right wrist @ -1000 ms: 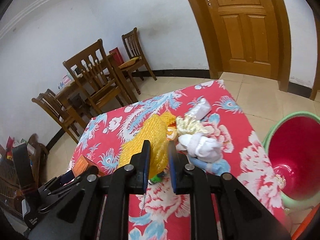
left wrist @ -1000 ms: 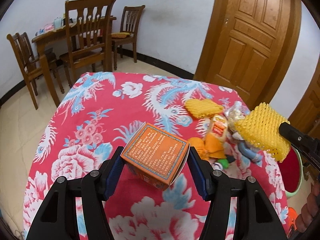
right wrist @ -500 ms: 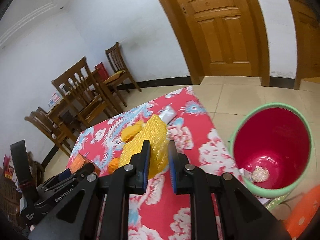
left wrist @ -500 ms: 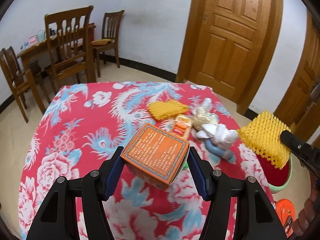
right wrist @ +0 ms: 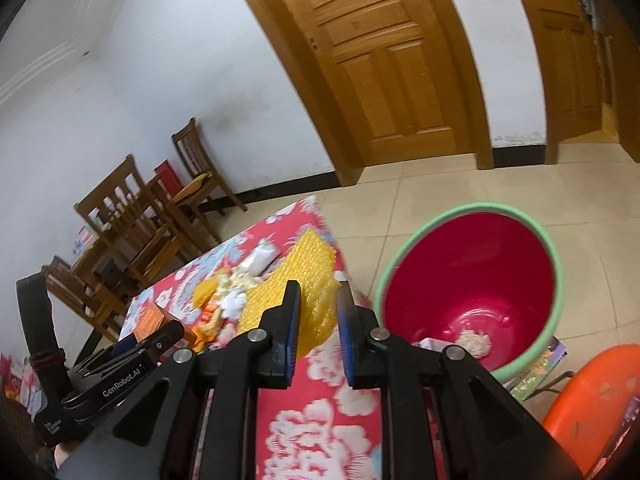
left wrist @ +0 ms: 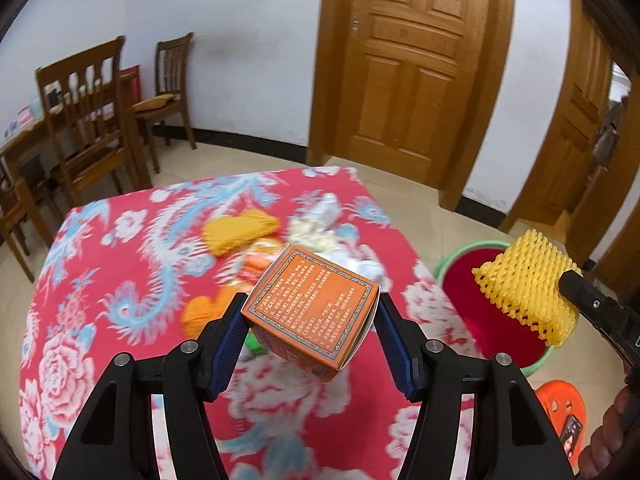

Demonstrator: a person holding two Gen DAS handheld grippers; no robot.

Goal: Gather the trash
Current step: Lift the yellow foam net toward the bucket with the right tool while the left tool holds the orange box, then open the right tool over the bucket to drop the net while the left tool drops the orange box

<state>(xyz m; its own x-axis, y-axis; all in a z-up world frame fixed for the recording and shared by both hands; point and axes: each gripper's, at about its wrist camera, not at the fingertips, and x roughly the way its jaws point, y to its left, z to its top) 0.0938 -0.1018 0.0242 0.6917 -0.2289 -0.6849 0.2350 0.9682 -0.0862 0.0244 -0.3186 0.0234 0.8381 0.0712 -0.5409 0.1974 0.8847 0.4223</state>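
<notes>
My left gripper (left wrist: 310, 322) is shut on an orange printed box (left wrist: 311, 310), held above the red flowered tablecloth (left wrist: 120, 264). In the right wrist view my right gripper (right wrist: 319, 312) is shut on a yellow foam fruit net (right wrist: 304, 280), carried over the table's right edge. The same net (left wrist: 528, 288) shows at the right of the left wrist view, in front of the red bucket with a green rim (left wrist: 492, 312). That bucket (right wrist: 472, 276) stands on the floor beside the table, with a crumpled scrap (right wrist: 474, 342) at its bottom.
More trash lies on the cloth: a second yellow net (left wrist: 240, 232), white crumpled wrappers (left wrist: 320, 228) and orange peel (left wrist: 204, 312). An orange stool (right wrist: 592, 400) stands by the bucket. Wooden chairs (left wrist: 92, 120) and a wooden door (left wrist: 408, 80) lie beyond.
Both grippers have swung to the right with their loads. The bucket has come into full view ahead of the right gripper, and the net now hangs near it.
</notes>
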